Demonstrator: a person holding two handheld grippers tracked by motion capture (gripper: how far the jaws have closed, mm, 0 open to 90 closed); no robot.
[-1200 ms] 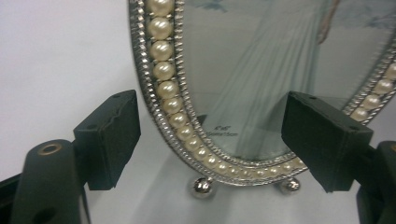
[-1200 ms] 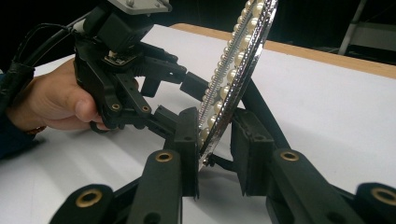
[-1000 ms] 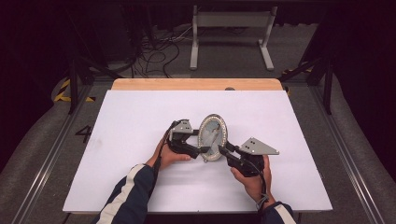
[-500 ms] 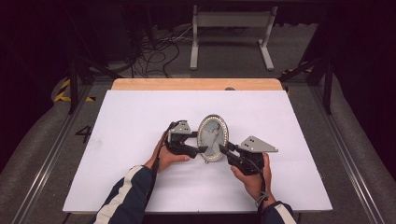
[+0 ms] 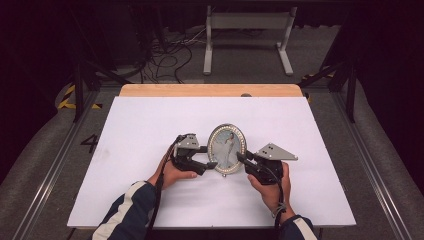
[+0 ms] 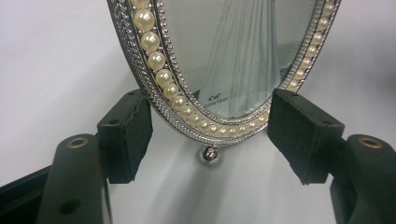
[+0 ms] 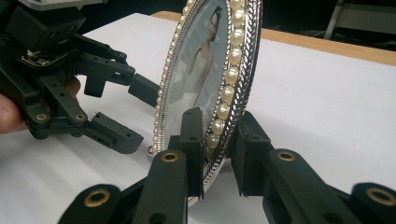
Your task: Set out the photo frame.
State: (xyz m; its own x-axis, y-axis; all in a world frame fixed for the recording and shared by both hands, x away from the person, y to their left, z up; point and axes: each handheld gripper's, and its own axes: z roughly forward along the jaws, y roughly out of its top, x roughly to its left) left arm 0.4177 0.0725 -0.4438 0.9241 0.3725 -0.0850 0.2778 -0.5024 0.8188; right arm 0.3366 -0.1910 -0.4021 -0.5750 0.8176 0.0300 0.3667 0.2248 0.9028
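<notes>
High view: white tabletop (image 5: 150,200), an oval pearl-rimmed picture frame (image 5: 226,148) standing upright near its middle, long axis vertical, face toward the person. It sits directly between the two hands, so neither is meaningfully nearer. Right tool (image 5: 243,159) comes in from the frame's right edge; in the right gripper view its jaws pinch the lower rim (image 7: 219,126) front to back, one pad on the glass side, one behind, frame seen almost edge-on. That grip looks like what keeps it upright. Left tool (image 5: 210,164) comes in from the opposite side, low; its jaws have just been closing, with the bottom of the oval between them. Left gripper view: jaws spread, the frame's bottom curve (image 6: 219,126) between the pads, left pad (image 6: 133,133) touching or nearly touching the rim, right pad (image 6: 299,133) just beside it; can't tell if either presses. Small ball foot (image 6: 209,154) sits just above the tabletop, centred between the pads. Key relation: the left jaws span the frame's width, across its short axis, while the right span its thickness. Likely next: left closes on the lower rim.
</notes>
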